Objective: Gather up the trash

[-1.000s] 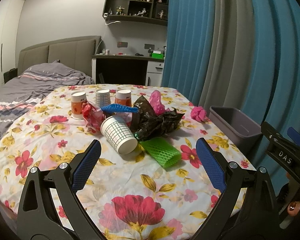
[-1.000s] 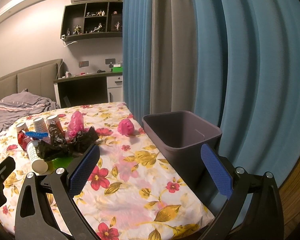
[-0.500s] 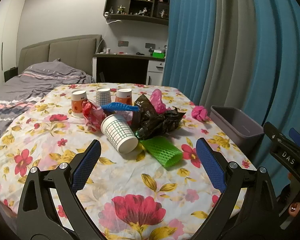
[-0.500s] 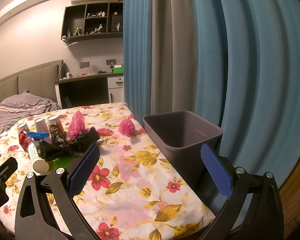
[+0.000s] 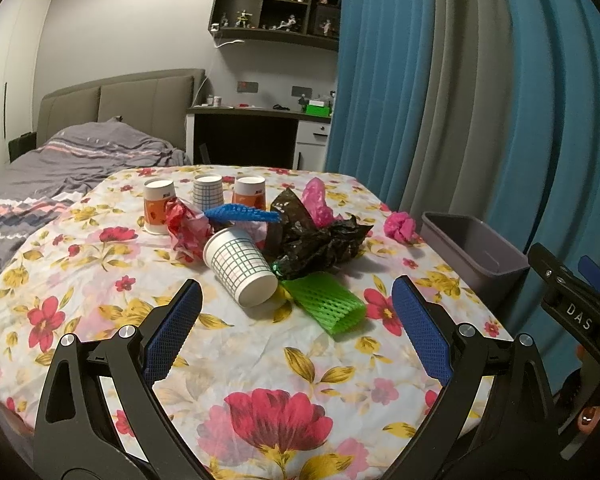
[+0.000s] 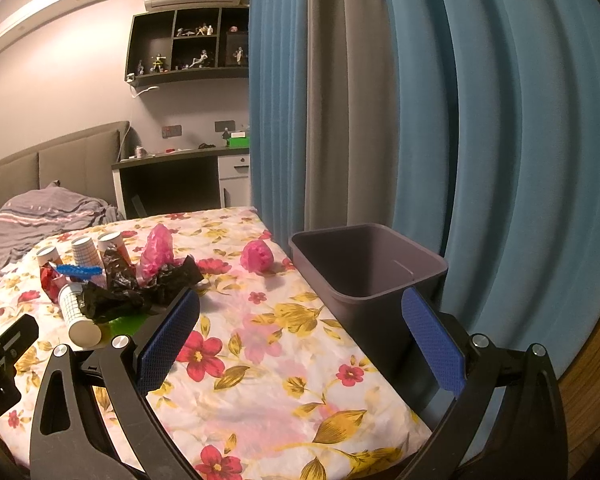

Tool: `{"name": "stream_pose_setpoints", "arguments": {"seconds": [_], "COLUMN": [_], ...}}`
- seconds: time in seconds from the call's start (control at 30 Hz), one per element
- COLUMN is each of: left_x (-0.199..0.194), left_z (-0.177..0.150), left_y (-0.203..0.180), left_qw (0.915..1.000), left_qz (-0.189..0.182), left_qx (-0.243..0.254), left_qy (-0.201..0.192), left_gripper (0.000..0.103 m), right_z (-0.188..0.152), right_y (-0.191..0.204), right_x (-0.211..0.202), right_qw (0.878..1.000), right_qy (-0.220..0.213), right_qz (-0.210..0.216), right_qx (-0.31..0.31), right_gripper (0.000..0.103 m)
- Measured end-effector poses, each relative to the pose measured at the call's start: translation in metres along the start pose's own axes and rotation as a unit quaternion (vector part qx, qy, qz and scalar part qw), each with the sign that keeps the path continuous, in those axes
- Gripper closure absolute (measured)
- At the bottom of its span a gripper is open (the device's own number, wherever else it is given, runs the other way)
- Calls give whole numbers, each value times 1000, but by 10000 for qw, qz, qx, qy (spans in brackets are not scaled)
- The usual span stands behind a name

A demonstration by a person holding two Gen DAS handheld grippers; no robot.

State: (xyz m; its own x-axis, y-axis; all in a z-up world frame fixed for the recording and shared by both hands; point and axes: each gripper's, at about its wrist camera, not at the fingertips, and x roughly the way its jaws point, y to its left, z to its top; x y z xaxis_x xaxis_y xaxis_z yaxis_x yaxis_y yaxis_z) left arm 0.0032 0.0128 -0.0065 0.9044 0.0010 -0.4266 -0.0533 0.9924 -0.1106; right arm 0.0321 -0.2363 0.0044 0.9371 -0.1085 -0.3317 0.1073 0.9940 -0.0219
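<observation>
Little has moved since earlier. A checked paper cup [image 5: 240, 270] lies on its side mid-table, mouth pointing near-right, beside green netting [image 5: 326, 304]. Left gripper [image 5: 296, 336] and right gripper [image 6: 300, 340] hover wide open, empty.

The letters "DAS" stand in white on the black body of the right gripper [image 5: 576, 300], seen at the right edge of the left wrist view. The print on the orange paper cups [image 5: 159, 206] is too small to read.
</observation>
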Motion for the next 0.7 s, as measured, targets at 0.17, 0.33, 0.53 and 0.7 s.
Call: {"name": "stream_pose_setpoints", "arguments": {"seconds": [0.17, 0.33, 0.53, 0.7], "left_x": [2, 1, 1, 1], "left_z": [-2, -3, -3, -4], "left_y": [1, 2, 3, 3], "left_qw": [10000, 10000, 10000, 10000], "left_qz": [14, 9, 4, 3], "left_qx": [-24, -30, -30, -36], "left_qy": [2, 0, 4, 2], "left_gripper": [9, 9, 9, 9], "right_z": [0, 0, 0, 0], "right_y": [1, 0, 0, -1], "right_x": [0, 0, 0, 0], "right_qw": [10000, 10000, 10000, 10000], "right_qy": [6, -2, -3, -2], "right_qz": [1, -3, -2, 1], "right_qx": [5, 15, 17, 18], "right_gripper": [5, 5, 5, 5]}}
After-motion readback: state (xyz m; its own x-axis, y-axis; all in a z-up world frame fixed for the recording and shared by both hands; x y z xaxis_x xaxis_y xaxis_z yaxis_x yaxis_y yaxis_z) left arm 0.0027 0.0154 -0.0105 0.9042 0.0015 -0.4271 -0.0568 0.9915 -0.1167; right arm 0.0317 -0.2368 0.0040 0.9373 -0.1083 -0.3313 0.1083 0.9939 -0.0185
